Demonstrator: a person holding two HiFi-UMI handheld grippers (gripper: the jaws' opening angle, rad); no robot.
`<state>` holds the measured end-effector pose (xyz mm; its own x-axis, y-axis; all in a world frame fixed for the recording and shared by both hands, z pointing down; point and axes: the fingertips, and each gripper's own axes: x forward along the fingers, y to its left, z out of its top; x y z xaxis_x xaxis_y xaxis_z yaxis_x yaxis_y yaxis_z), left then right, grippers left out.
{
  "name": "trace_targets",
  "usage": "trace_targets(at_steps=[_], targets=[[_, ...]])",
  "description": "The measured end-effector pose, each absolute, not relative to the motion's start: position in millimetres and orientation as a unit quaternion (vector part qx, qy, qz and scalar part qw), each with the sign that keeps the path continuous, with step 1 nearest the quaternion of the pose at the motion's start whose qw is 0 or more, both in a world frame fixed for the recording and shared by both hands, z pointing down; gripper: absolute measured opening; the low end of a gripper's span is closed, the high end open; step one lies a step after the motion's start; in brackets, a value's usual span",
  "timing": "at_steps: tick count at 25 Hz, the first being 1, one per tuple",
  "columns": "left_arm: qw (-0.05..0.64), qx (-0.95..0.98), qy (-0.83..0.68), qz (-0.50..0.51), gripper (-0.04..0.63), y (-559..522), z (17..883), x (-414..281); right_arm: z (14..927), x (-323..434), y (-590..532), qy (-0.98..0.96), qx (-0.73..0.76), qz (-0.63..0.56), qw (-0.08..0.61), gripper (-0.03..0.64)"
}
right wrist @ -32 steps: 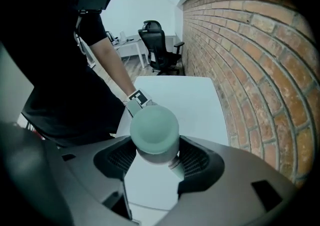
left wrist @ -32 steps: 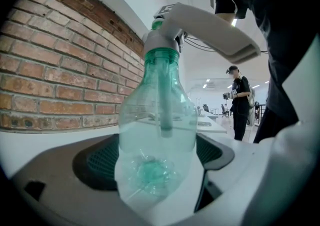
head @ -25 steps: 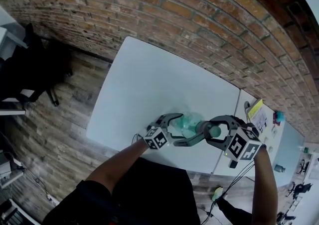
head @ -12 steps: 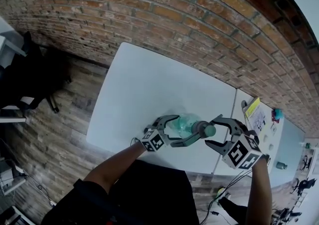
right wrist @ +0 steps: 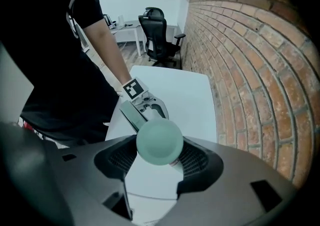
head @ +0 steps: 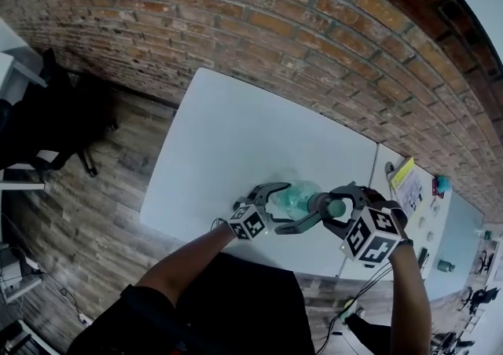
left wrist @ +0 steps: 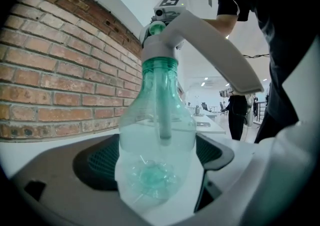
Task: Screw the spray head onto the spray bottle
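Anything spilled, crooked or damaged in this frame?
Nothing stands out. The spray bottle lies sideways in the left gripper over the table. The spray head sits straight on its neck, with the right gripper closed on it. No spill shows.

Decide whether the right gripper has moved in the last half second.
Yes. Against the table seam, the right gripper has shifted left, back around the spray head on the spray bottle held by the left gripper.
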<state>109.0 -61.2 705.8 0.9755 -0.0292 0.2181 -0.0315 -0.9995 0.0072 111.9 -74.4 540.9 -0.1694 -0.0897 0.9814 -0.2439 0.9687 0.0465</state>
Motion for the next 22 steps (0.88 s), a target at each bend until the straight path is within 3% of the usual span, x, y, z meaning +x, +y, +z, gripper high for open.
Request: trace_targets(at_steps=[14,22], targets=[[0.02,0.993,-0.028,0.111,0.48,-60,706,112,543,114,-66,-0.746,-0.077,-0.091,0.655,0.262],[0.036,0.994,-0.055,0.09,0.479,-65,686,103,535,113,-67,-0.765,-0.033,-0.065,0.64,0.264]])
